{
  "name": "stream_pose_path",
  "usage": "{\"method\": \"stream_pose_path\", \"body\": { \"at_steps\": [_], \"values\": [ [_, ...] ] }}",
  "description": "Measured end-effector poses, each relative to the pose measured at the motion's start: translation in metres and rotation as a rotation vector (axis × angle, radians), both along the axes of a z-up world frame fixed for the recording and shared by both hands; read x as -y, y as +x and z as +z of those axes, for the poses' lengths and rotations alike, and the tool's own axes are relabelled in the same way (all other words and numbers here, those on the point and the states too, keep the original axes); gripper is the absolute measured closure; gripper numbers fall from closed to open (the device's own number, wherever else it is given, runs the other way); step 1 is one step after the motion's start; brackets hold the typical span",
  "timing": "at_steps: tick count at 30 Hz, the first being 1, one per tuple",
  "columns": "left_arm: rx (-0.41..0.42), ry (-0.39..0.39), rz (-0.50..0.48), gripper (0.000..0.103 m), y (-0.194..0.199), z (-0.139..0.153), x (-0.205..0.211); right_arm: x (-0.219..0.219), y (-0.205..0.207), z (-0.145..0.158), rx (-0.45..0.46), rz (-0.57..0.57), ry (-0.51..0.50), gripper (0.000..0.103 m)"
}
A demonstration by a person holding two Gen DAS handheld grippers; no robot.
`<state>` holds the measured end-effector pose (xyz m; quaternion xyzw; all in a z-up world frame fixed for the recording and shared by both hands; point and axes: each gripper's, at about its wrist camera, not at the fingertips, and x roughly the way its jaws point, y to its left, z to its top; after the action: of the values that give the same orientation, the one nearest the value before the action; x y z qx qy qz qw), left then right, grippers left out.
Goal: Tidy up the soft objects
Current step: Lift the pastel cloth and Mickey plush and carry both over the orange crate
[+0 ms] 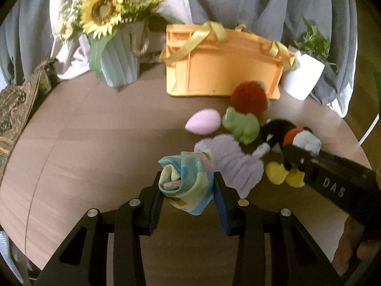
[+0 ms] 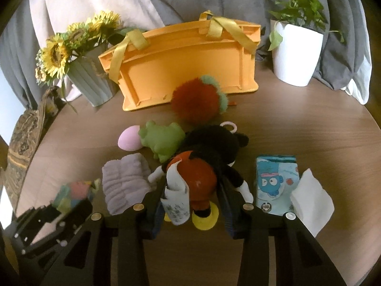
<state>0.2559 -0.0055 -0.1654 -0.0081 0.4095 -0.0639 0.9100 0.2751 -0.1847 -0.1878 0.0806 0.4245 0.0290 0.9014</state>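
Note:
My left gripper point(image 1: 188, 181) is shut on a pastel patterned cloth point(image 1: 184, 181), held above the table; it also shows in the right wrist view point(image 2: 71, 194). My right gripper point(image 2: 193, 188) is shut on a black, red and yellow plush toy point(image 2: 207, 159), gripping its red body with a white tag point(image 2: 176, 202); the toy point(image 1: 281, 133) shows in the left wrist view too. A lilac towel point(image 1: 233, 162), green plush point(image 1: 243, 125), pink egg point(image 1: 203, 121) and red fuzzy ball point(image 1: 250, 95) lie before the orange basket point(image 1: 223, 69).
A sunflower vase point(image 1: 119, 54) stands back left, a white plant pot point(image 2: 295, 54) back right. A blue cartoon cloth point(image 2: 276, 183) and white tissue point(image 2: 312, 202) lie right of the plush. A patterned bag point(image 1: 16, 109) sits at the table's left edge.

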Motion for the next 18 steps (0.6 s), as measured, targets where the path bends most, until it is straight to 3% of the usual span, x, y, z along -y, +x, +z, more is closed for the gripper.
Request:
{"method": "stream_pose_path", "body": {
  "at_steps": [18],
  "values": [
    [0.148, -0.068, -0.025, 0.064, 0.008, 0.068, 0.014, 0.012, -0.019, 0.067, 0.169, -0.018, 0.010, 0.063]
  ]
}}
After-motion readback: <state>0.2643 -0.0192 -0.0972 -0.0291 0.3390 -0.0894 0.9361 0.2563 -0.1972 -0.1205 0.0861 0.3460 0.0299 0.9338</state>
